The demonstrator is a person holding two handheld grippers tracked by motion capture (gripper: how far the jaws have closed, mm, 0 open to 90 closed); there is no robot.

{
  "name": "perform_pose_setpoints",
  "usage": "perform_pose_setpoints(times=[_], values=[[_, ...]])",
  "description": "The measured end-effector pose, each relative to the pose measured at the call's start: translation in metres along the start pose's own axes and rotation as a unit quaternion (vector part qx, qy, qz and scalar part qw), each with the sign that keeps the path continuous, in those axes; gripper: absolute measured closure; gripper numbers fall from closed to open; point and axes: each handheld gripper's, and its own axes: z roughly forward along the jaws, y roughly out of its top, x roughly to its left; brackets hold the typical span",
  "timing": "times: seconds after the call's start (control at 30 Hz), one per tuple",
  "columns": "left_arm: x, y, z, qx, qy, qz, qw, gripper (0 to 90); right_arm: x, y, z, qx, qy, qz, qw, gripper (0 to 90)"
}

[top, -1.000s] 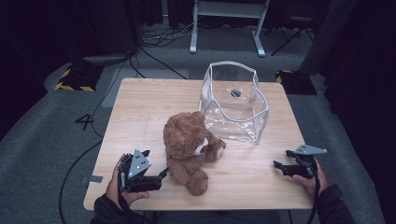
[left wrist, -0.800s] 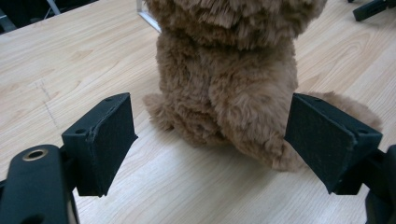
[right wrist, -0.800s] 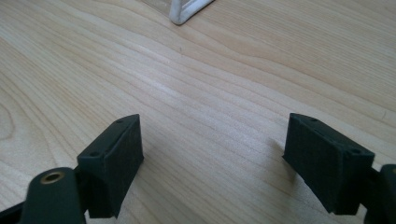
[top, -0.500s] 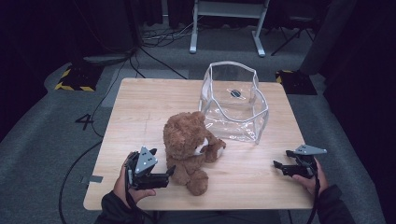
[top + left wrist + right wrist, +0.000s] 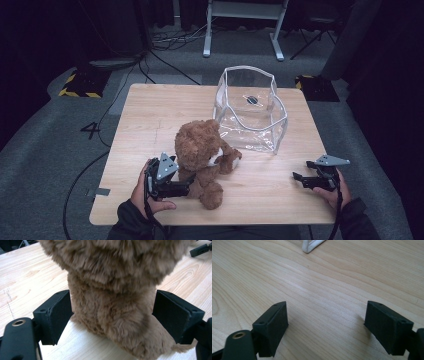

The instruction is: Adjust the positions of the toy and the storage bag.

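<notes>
The teddy bear [image 5: 205, 159] sits upright on the wooden table [image 5: 150, 115], in the half of the tabletop nearer the person. It is brown and plush, with a pale muzzle, and its head is turned toward the clear plastic container [image 5: 251, 111].

The left gripper [image 5: 186, 189] lies on the table just beside the bear, on the bear's side facing away from the container. A hand [image 5: 142, 192] grips its body, and the grey three-cornered plate [image 5: 166, 167] sits on top. In the left gripper view, the left gripper [image 5: 111, 316] has its jaws spread wide, one on each side of the bear's lower body. The fur lies against or just beside the inner pad of each jaw; whether the pads press into the fur cannot be told. The bear's base rests on the tabletop between the jaws.

The right gripper [image 5: 298, 179] rests near the table edge, well apart from the bear, on the bear's container side. In the right gripper view, the right gripper [image 5: 325, 315] has its jaws spread wide over bare wood, with nothing between them.

The container stands beyond the bear, close behind it, open at the top. A small dark disc [image 5: 252, 100] lies inside it. One white-edged corner [image 5: 312, 246] of the container appears at the top of the right gripper view.
</notes>
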Motion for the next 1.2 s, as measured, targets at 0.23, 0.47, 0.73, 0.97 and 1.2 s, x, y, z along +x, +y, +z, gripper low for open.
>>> perform_pose_setpoints(times=[0.23,0.47,0.73,0.97,1.2], values=[[0.001,0.004,0.007,0.001,-0.01,-0.003,0.9999,15.9,0.0,0.0,0.0,0.0,0.0,-0.001,1.0,18.8],[0.0,0.009,0.017,0.001,-0.01,-0.009,0.9999,15.9,0.0,0.0,0.0,-0.001,0.001,-0.002,1.0,19.7],[-0.001,0.014,0.027,-0.009,-0.003,-0.009,0.9999,15.8,0.0,0.0,0.0,-0.001,0.002,-0.005,1.0,20.5],[-0.003,0.023,0.036,-0.019,0.002,-0.009,0.9998,15.6,0.0,0.0,0.0,-0.001,0.002,-0.005,1.0,20.5],[0.001,0.031,0.044,-0.027,0.004,-0.019,0.9994,15.4,0.0,0.0,0.0,-0.001,0.003,-0.005,1.0,20.5]])
